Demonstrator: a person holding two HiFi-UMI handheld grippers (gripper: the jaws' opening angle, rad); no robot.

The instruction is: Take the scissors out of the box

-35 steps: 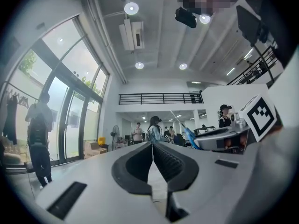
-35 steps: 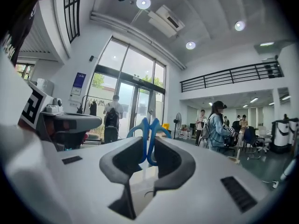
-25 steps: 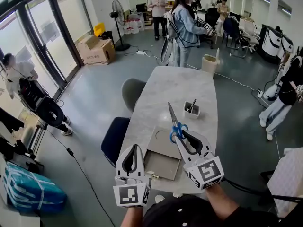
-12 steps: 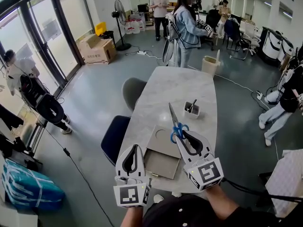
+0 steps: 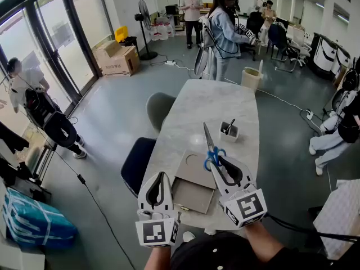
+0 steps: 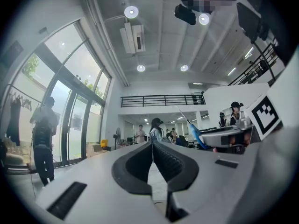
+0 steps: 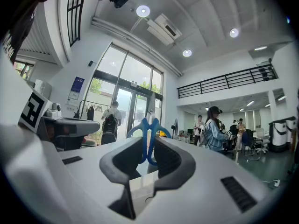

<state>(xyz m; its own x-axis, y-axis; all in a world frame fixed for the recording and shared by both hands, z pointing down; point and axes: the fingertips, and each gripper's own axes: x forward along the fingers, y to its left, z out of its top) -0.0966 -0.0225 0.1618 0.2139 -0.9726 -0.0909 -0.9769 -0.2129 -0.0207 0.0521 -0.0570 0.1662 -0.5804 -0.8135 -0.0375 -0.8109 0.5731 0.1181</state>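
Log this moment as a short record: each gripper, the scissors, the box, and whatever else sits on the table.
right gripper: shut on the scissors at their blue handles
scissors: out of the box, held off the table, blades pointing away from the person
left gripper: shut, nothing between its jaws
box: flat, grey, at the table's near end
also on table: small white cup holding dark pen-like items, beyond the box

Bright daylight through glass doors (image 5: 53,44), ceiling spotlights (image 6: 131,11) glaring, fisheye-warped edges
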